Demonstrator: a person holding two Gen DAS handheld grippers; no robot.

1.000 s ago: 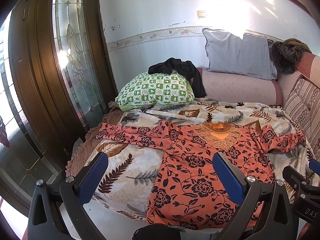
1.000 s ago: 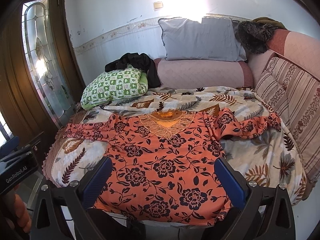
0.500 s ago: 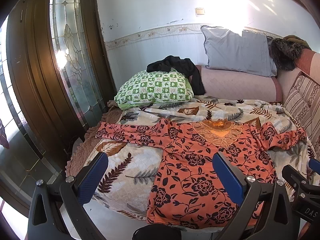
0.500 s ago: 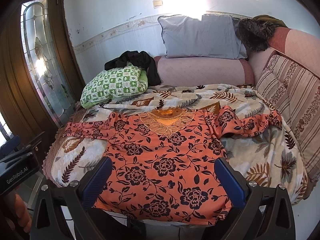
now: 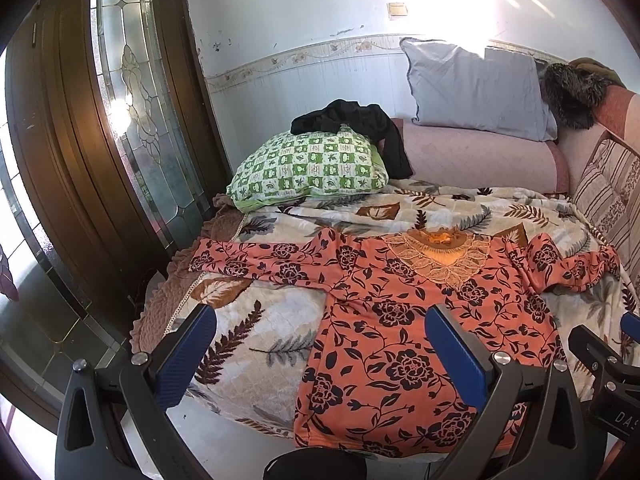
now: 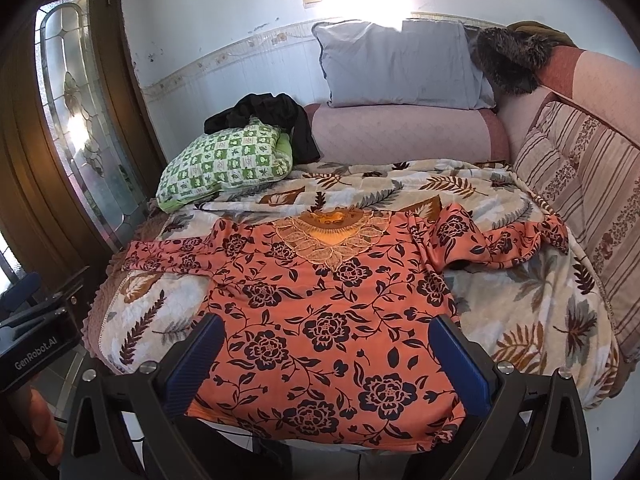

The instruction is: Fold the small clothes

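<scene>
Left gripper [image 5: 320, 344]: fingers wide, empty, above the bed's [image 5: 256, 332] near edge.
Top [image 6: 320, 320]: flat on the bed, sleeves spread; light, soft, likely slippery.
Hold: pinch sleeve cuffs or hem corners.
Right gripper [image 6: 326, 350]: fingers wide, empty, over the hem.

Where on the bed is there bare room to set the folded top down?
Free blanket lies right of the orange floral top, below its right sleeve, and left of the top under the left sleeve. Crowded at the back: green checked pillow, black garment.
</scene>
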